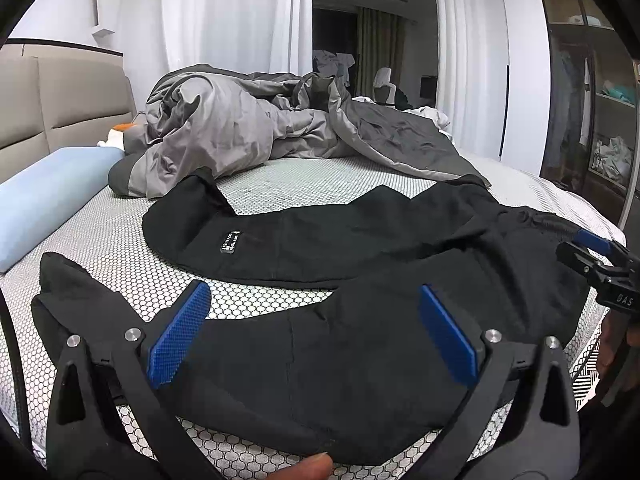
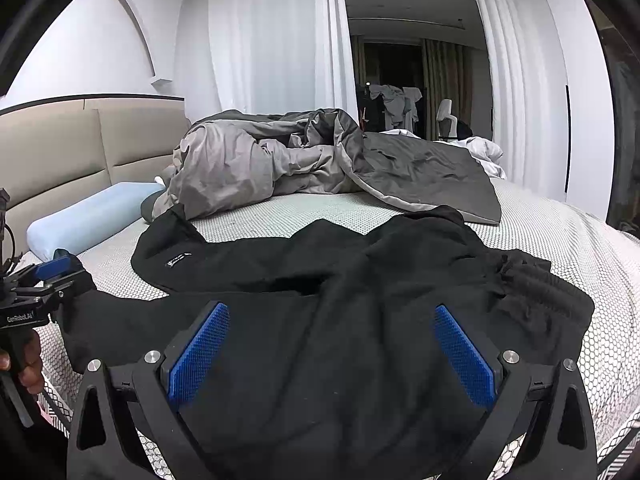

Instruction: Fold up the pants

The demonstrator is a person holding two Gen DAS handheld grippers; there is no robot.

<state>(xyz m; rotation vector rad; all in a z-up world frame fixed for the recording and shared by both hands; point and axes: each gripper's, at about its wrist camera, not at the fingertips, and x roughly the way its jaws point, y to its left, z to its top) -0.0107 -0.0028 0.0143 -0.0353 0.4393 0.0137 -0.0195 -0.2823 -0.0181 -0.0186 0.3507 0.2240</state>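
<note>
Across the bed (image 1: 304, 176), with its honeycomb-patterned cover: crumpled grey duvet (image 1: 240, 128) heaped at the far side, pale blue pillow (image 1: 52, 208) against the padded headboard (image 1: 60, 108) on the left.

Nearer the front edge, spread flat on that cover: black pants (image 1: 380, 240), legs fanned apart toward the left, a strip of bedding showing between them, small white-lettered label (image 1: 230, 241) on the farther leg, gathered waistband (image 2: 536, 276) on the right.

Low over the nearer leg: left gripper (image 1: 316, 336), level and pointed across the bed, blue ribbed pads (image 1: 180, 336) spread wide, black cloth lying between them, nothing pinched. In the right wrist view, seen from the side at the far left edge by the leg ends, handle wrapped by a hand (image 2: 28, 360). Fingertip at the bottom edge of the left wrist view.

Over the seat and waist part: right gripper (image 2: 332, 352), likewise level, pads parted wide, fabric under and between them, no hold taken. From the left wrist view, its tip (image 1: 596, 256) just beside the waistband at the right edge; contact with the cloth not clear from there.
</note>
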